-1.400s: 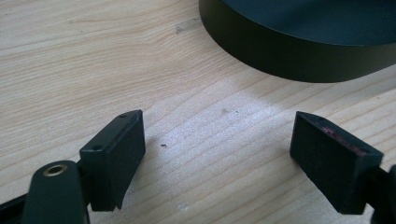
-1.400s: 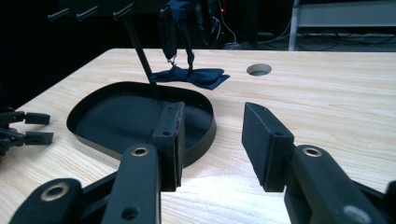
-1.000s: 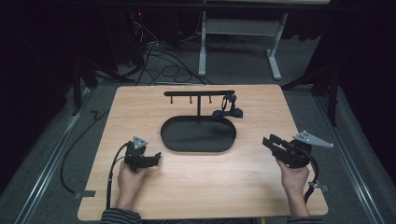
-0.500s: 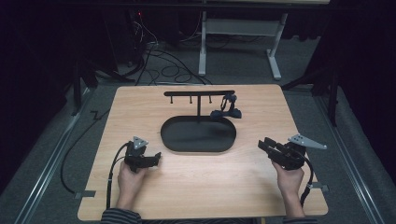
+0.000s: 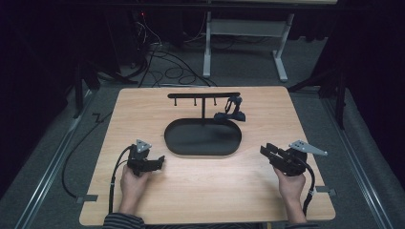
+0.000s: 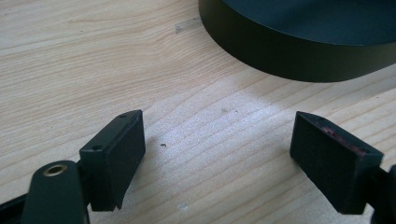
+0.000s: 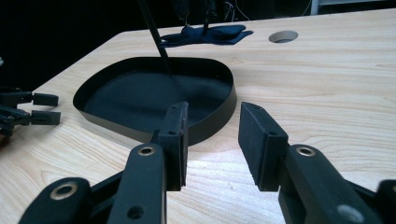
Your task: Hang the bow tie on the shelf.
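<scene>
- Left gripper (image 5: 160,161) low over the wooden table (image 5: 200,200), held in the left hand (image 5: 133,183), pointing toward the black oval tray (image 5: 203,149).
- Jaws of the left gripper wide apart in the left gripper view, with bare wood between them and nothing held; tray wall (image 6: 280,56) just ahead.
- Right gripper (image 5: 265,150) near the right end of the tray, held in the right hand (image 5: 291,183), also aimed at the tray.
- Jaws of the right gripper about half apart, just been closing, nothing between them; tray rim (image 7: 219,112) close in front of the pads.
- Tray in the middle of the table, between the two grippers, touching neither.
- Thin black stand (image 5: 204,95) with a top bar and small hooks rising from the far side of the tray.
- Small dark object (image 5: 230,114) lying on the table just beyond the tray, below the right end of the bar; kind of object hard to tell.
</scene>
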`<state>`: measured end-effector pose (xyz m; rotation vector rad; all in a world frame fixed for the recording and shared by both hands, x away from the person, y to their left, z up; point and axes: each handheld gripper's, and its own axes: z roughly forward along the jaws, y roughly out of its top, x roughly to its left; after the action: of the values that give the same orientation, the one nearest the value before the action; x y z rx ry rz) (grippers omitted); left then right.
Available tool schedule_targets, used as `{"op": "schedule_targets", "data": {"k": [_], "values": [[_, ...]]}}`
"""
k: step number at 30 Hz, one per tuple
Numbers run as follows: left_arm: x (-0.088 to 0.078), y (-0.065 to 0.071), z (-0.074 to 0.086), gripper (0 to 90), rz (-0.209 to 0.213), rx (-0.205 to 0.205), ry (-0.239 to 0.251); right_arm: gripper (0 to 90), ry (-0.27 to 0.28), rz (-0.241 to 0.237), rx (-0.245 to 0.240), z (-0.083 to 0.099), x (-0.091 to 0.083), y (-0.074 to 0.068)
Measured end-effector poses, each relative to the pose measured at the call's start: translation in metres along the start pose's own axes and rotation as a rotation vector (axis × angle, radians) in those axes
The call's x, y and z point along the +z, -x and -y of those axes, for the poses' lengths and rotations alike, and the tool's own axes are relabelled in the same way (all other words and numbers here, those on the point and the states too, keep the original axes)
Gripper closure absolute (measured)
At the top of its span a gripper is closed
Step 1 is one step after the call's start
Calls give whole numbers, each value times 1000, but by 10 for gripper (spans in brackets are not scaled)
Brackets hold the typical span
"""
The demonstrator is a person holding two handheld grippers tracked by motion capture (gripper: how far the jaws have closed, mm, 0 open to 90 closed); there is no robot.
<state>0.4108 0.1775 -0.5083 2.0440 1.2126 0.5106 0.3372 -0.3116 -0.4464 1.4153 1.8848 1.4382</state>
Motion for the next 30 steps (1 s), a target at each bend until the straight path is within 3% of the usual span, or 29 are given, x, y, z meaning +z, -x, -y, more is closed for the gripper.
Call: {"op": "schedule_targets", "data": {"k": [6,13,23,25,30], "values": [[0,0,0,185,0,0,0,658,-31,-5,4,1,6,-2],[0,0,0,186,0,0,-1,657,-52,9,-32,-1,20,-8],[0,0,0,185,0,0,-1,653,-81,6,-30,5,33,-9],[0,0,0,185,0,0,-1,653,-97,25,-46,6,35,-11],[0,0,0,185,0,0,-1,653,-125,10,-73,8,41,-14]]}}
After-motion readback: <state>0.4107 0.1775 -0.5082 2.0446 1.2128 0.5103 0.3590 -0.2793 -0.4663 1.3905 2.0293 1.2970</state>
